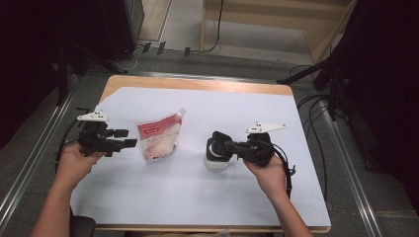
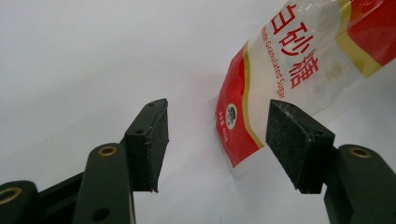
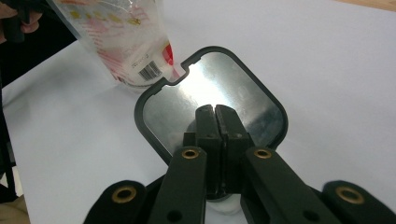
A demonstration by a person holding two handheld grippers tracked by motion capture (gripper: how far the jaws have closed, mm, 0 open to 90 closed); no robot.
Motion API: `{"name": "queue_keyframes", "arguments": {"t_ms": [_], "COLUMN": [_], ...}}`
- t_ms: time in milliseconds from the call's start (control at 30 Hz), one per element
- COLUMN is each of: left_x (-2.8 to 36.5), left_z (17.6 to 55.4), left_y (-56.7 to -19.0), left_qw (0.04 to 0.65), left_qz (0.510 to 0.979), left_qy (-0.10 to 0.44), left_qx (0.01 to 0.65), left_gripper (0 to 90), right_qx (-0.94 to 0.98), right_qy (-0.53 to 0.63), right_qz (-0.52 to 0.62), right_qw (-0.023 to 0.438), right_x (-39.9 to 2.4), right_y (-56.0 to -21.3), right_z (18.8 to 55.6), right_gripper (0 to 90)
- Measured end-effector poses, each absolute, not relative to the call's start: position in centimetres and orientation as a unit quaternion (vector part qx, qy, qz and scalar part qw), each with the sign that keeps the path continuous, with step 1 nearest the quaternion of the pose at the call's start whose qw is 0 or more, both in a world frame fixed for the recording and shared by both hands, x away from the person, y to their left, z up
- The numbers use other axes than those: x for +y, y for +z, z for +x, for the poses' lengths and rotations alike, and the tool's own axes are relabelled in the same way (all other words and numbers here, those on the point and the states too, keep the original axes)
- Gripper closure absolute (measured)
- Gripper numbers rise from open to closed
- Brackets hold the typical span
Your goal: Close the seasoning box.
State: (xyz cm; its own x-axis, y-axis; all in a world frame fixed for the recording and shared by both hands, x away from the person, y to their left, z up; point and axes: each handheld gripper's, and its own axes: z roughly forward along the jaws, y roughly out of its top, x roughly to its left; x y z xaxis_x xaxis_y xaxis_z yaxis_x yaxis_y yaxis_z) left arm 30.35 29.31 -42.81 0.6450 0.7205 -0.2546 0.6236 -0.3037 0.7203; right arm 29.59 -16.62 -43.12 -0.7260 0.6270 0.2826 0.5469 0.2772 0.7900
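Note:
A red-and-clear bag of granulated sugar (image 1: 159, 138) (image 2: 299, 70) (image 3: 116, 37) lies left of centre on the white sheet (image 1: 197, 197). My left gripper (image 1: 129, 138) (image 2: 217, 140) hovers just left of the bag, open, with nothing between its pads. A white container (image 1: 216, 162) (image 3: 224, 206) stands right of centre. Its black-rimmed lid (image 1: 219, 138) (image 3: 243, 93), shiny metal on the face turned to me, is tipped up above the container. My right gripper (image 1: 228, 145) (image 3: 215, 112) is shut at the middle of that lid; what the pads pinch is hidden behind them.
The sheet covers a wooden table (image 1: 197, 83). Dark stands and cables (image 1: 316, 106) crowd the floor at both sides and behind. Bare sheet stretches in front of the bag and container.

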Motion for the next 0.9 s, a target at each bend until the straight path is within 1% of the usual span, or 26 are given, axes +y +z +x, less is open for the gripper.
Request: {"name": "queue_keyframes", "arguments": {"t_ms": [167, 467, 800, 900], "left_x": [29.3, 29.5, 29.4, 29.4], "left_z": [30.3, 30.1, 30.0, 30.0], "left_y": [-42.8, -42.9, -42.9, -42.9], "left_qw": [0.414, 0.414, 0.411, 0.409], "left_qz": [0.808, 0.807, 0.808, 0.808], "left_qy": [0.059, 0.058, 0.057, 0.056], "left_qx": [0.415, 0.416, 0.419, 0.420], "left_gripper": [40.3, 40.1, 40.0, 39.9], "right_qx": [0.801, 0.800, 0.792, 0.791], "right_qy": [0.474, 0.479, 0.488, 0.490], "right_qz": [0.362, 0.358, 0.363, 0.361], "right_qw": [0.041, 0.046, 0.054, 0.057], "right_x": [-16.4, -16.7, -17.7, -18.0], "right_y": [-43.2, -43.1, -43.0, -43.0], "right_z": [29.6, 29.9, 30.2, 30.3], "right_gripper": [85.5, 75.1, 66.6, 62.0]}}
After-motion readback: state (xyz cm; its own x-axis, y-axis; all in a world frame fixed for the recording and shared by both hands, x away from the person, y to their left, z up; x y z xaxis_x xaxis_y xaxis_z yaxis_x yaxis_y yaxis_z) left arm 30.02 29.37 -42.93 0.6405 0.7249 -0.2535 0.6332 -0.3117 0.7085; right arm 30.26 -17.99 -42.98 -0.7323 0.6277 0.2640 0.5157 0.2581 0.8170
